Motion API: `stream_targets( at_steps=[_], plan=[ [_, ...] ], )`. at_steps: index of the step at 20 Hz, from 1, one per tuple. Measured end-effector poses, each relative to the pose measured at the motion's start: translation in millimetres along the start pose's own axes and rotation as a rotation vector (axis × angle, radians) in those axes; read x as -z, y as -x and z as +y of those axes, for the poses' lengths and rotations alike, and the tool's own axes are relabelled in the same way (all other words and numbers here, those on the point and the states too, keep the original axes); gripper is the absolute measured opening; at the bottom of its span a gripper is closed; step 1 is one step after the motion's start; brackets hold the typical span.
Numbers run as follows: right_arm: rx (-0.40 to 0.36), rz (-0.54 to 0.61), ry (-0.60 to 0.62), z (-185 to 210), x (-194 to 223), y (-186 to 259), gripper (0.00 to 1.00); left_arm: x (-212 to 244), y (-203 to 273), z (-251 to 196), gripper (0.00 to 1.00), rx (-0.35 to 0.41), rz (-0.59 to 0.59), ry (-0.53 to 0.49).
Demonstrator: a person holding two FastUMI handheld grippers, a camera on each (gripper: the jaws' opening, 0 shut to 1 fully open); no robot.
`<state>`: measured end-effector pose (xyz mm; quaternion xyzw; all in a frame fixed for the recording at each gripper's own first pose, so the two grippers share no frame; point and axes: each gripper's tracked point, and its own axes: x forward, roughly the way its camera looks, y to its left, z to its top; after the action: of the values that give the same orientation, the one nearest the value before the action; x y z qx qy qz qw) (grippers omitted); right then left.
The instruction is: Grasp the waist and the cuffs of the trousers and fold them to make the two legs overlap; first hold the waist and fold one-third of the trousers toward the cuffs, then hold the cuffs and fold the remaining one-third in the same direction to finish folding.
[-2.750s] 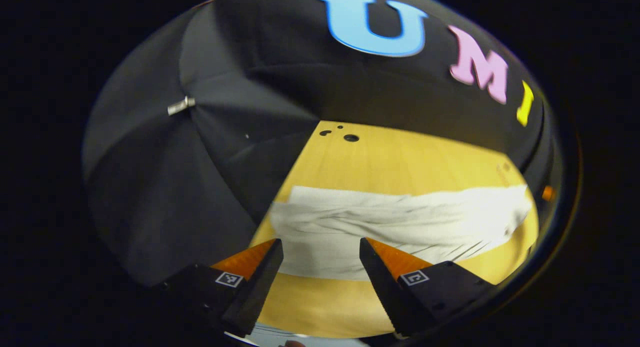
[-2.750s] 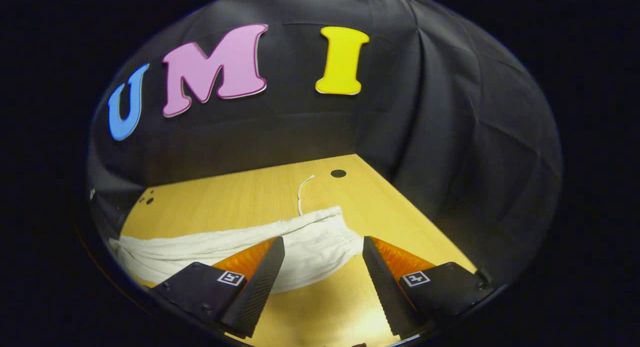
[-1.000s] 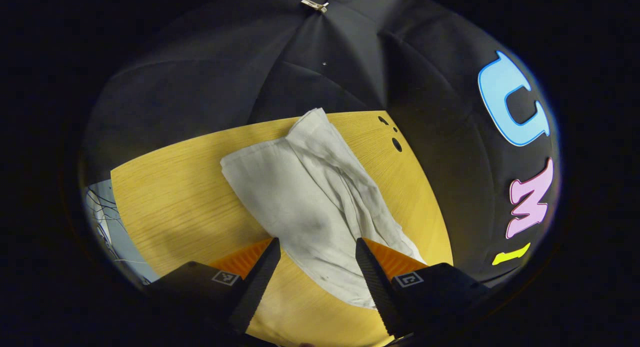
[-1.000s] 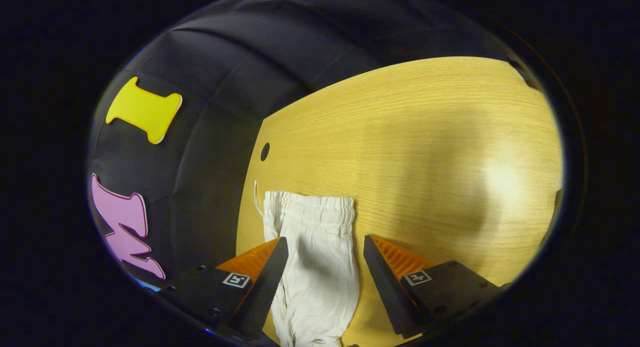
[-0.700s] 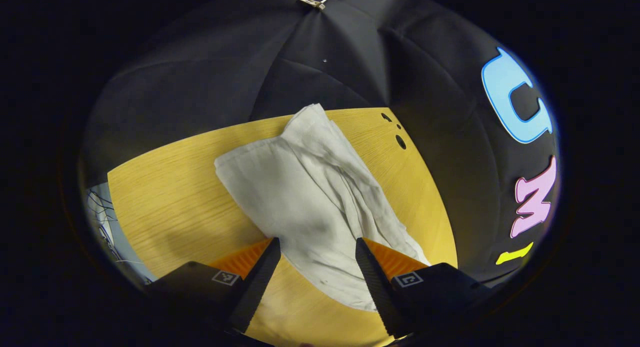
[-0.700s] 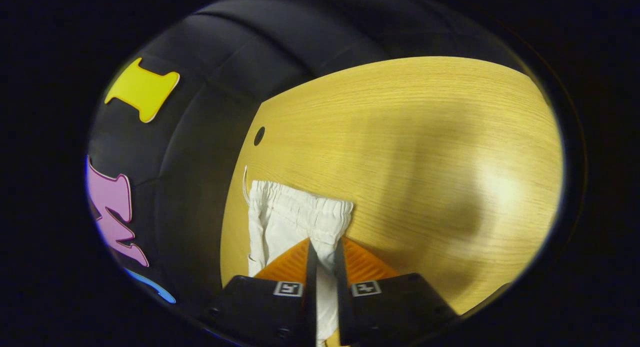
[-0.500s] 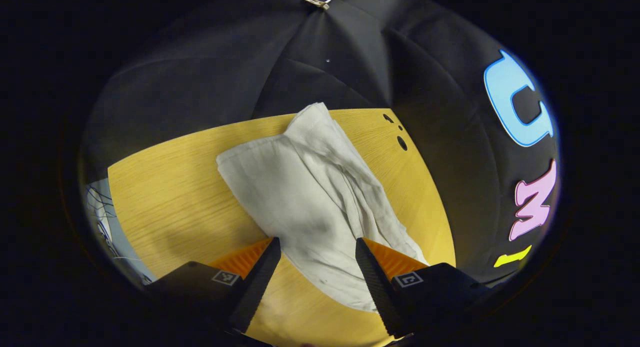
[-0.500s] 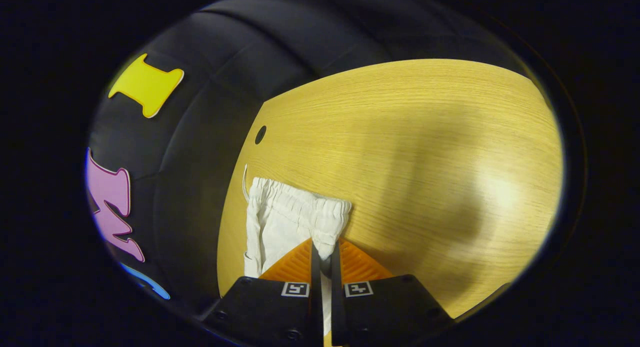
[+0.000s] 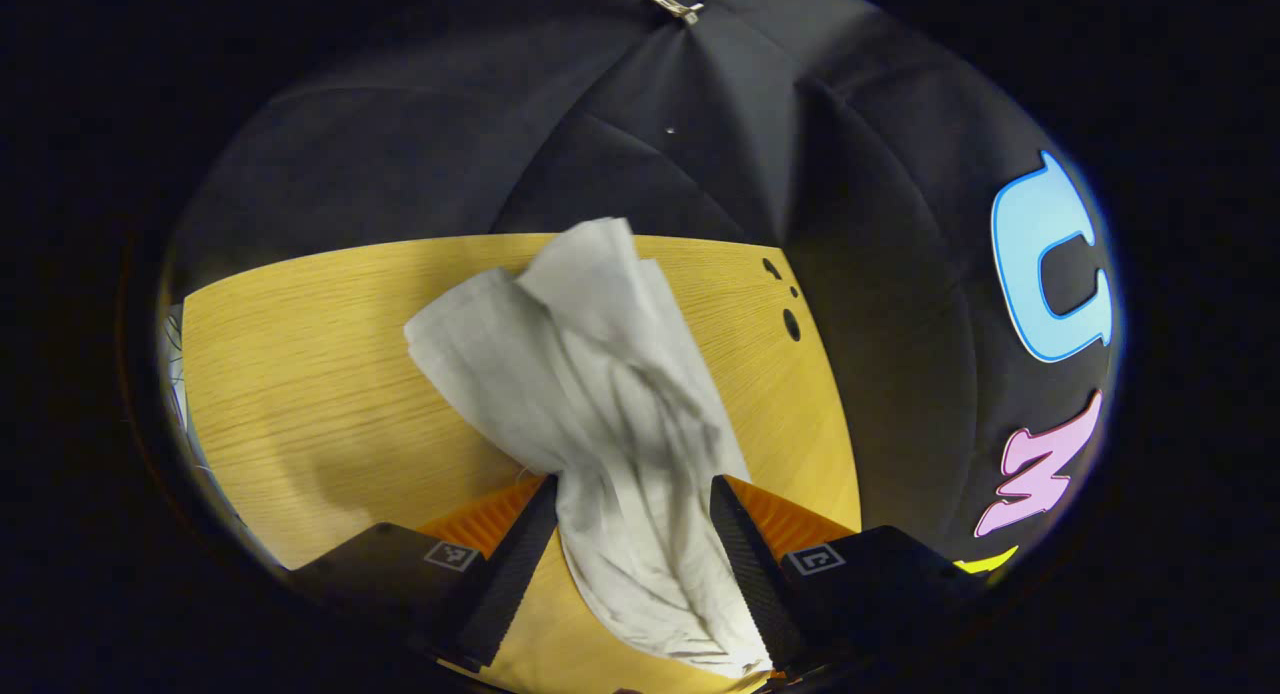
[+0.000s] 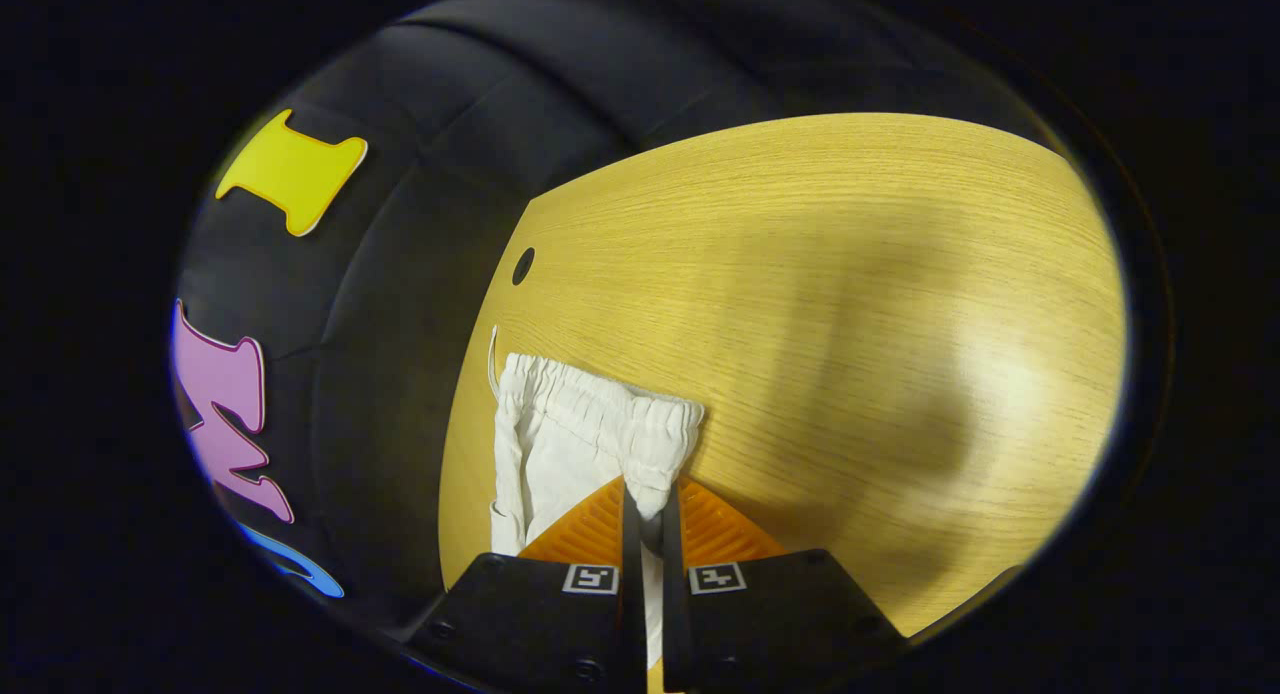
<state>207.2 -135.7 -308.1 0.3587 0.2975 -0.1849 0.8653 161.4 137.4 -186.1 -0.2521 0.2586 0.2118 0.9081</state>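
Note:
White trousers lie on the wooden table. In the left gripper view their cuff end stretches away from me, and the cloth bunches as it passes between the fingers of my left gripper, which stands open around it. In the right gripper view the elastic waist lies flat near the wall. My right gripper is shut on the waist's near corner, with a fold of cloth pinched between both fingers. A thin drawstring sticks out from the far end of the waist.
The black cloth wall borders the table close to the trousers on one side. A round hole sits in the table near the waist, and small holes lie near the cuffs. Bare wood spreads wide beyond the waist.
My right gripper closed on the waist and has held still since. My left gripper moved in over the leg cloth, which now bunches between its open fingers.

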Motion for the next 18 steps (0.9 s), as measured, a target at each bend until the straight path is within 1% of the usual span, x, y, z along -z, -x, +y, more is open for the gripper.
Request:
stream_targets(
  at_steps=[1, 2, 3, 5, 6, 7, 8, 10, 11, 12, 14, 18],
  plan=[
    [0.000, 0.003, -0.003, 0, 0, 0, 0.11, -3, -6, -12, 0.96, 0.018, -0.007, 0.001],
    [0.000, 0.006, -0.004, 0, -1, 0, 0.11, -6, -12, -20, 0.96, 0.020, -0.014, -0.007],
    [0.002, 0.008, -0.005, 0, 0, 1, 0.11, -6, -20, -19, 0.95, -0.006, -0.012, -0.025],
    [0.005, 0.008, -0.007, 0, 0, 0, 0.11, 3, -36, -8, 0.95, -0.082, 0.037, -0.052],
    [0.005, 0.006, -0.007, 0, -1, 0, 0.11, 3, -43, -7, 0.87, -0.092, 0.029, -0.055],
    [0.003, 0.006, -0.006, 0, -1, 1, 0.11, 1, -45, -5, 0.84, -0.106, 0.035, -0.057],
    [-0.001, 0.005, -0.003, 0, -1, 0, 0.11, 2, -49, 5, 0.62, -0.149, 0.046, -0.050],
    [-0.008, -0.012, 0.011, 1, -4, 0, 0.11, -2, -44, 4, 0.19, -0.116, 0.019, 0.004],
    [-0.025, -0.023, 0.021, 4, -6, 1, 0.11, 2, -44, 5, 0.17, -0.102, 0.017, 0.005],
    [-0.042, -0.038, 0.046, 7, -8, 4, 0.11, 2, -42, 5, 0.10, -0.095, 0.016, -0.017],
    [-0.071, -0.080, 0.097, 14, -17, 14, 0.11, 7, -42, 5, 0.09, -0.088, 0.029, -0.056],
    [-0.141, -0.155, 0.141, 39, -37, 65, 0.11, 25, -35, -3, 0.09, -0.054, 0.072, -0.060]
  ],
)
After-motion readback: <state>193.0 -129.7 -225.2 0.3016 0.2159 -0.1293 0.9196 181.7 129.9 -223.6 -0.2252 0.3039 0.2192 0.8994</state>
